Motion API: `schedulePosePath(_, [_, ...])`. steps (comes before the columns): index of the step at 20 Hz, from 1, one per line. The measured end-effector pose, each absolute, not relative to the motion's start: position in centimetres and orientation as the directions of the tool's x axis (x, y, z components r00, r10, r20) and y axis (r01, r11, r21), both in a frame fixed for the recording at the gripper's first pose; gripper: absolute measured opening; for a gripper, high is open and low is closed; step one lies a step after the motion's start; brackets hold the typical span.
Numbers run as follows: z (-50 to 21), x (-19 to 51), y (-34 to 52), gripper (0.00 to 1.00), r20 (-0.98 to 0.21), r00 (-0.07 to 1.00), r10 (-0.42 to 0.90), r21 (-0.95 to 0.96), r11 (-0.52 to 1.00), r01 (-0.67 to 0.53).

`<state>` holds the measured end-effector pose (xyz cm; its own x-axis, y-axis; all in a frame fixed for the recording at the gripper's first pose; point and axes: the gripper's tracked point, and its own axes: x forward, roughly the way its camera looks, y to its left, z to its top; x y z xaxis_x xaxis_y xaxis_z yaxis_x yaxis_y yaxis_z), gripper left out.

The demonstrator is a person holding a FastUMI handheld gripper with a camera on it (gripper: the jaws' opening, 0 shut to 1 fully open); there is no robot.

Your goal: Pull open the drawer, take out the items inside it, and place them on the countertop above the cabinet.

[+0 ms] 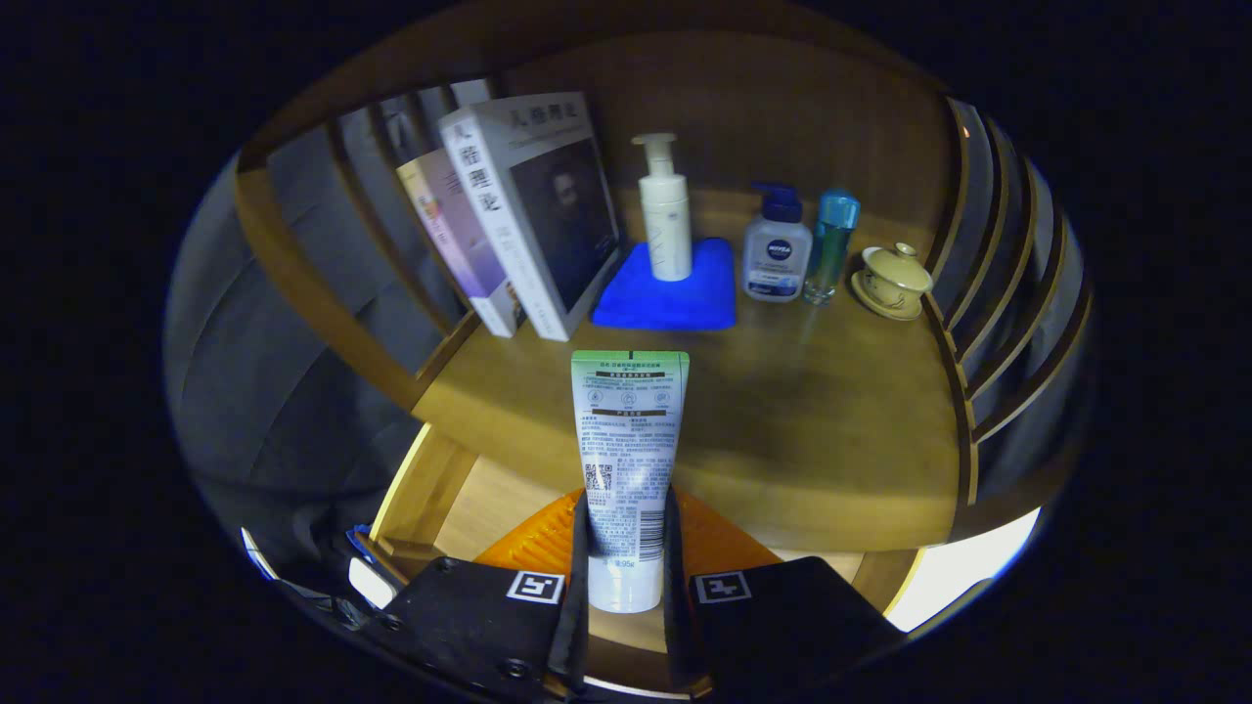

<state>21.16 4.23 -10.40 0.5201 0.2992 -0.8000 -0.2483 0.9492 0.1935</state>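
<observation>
Basically gripper (626,577) is clamped on a tube (629,460), both fingers (579,567) pressing its lower sides near the cap end, w/ tube standing upright between them, crimped green end up. Gripper is roughly level, aimed fwd at the countertop (782,420), tilted a bit down. Tube held in the air, bottom end over the open drawer (489,508), top end reaching up across the countertop's front edge. Can't tell if tube touches anything below.

Drawer is pulled out below the countertop front, pale wood inside; an orange ribbed thing (719,538) sits in it right behind the fingers, partly hidden by them and by the tube.

Countertop further back: two books (528,215) leaning at the left against the slatted side; blue cloth (670,293) beside them w/ a white pump bottle (665,210) standing on it. Right of the cloth a blue-capped pump bottle (778,249), touching or just beside a slim teal bottle (831,244). Near the right slats a small lidded cup on a saucer (892,282), apart from the bottles. Middle of the countertop, beyond the tube, bare wood.
</observation>
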Motion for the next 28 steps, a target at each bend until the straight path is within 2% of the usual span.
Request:
schedulePosePath(7, [-12.2,26.9,3.2,0.34,-0.822,0.503,0.267,0.216,0.964,-0.157])
schedulePosePath(16, [-15.3,29.1,2.4,0.36,-0.856,0.451,0.253,0.255,0.965,-0.056])
schedulePosePath(23, [-15.9,29.1,2.5,0.55,-0.85,0.478,0.221,0.22,0.974,-0.058])
schedulePosePath(26, [-14.1,29.0,3.2,0.77,-0.809,0.537,0.239,0.234,0.969,-0.08])
schedulePosePath(28, [-12.2,27.9,2.9,0.91,-0.762,0.613,0.211,0.186,0.977,-0.105])
